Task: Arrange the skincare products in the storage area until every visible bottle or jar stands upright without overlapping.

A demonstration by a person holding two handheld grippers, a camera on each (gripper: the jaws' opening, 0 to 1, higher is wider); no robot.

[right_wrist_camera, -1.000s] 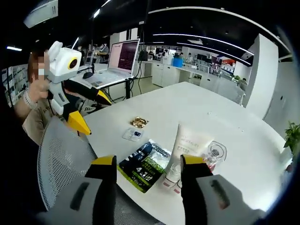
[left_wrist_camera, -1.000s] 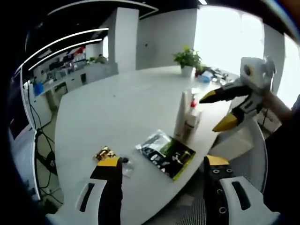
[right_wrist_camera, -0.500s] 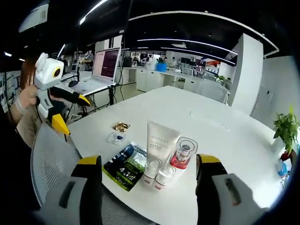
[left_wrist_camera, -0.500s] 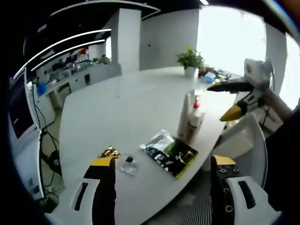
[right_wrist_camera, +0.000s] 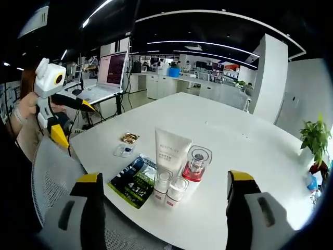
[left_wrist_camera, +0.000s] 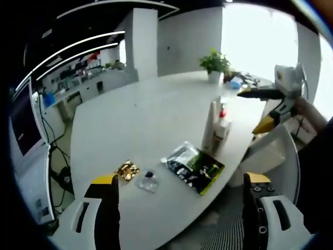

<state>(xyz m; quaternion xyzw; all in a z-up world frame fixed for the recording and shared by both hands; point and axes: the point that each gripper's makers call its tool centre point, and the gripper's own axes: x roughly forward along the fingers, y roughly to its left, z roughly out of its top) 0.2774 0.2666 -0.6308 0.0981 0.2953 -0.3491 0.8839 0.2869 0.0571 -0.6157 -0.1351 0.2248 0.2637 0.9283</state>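
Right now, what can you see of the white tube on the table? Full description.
The white tube stands cap-down on the white table, its wide flat crimped end up and its body narrowing toward the bottom. It looks like matte soft plastic with faint grey lettering near the top. A small clear-capped bottle hides its lower end, and the red bottle with a clear cap stands close at its side; contact cannot be told. In the left gripper view it shows as a slim upright shape.

Both grippers draw back from the white table (right_wrist_camera: 250, 156): the left gripper (left_wrist_camera: 179, 205) and right gripper (right_wrist_camera: 164, 208) spread their jaws wider, and the right gripper view now takes in the upright tube (right_wrist_camera: 170, 153) and red-based bottle (right_wrist_camera: 196, 164) from farther off.
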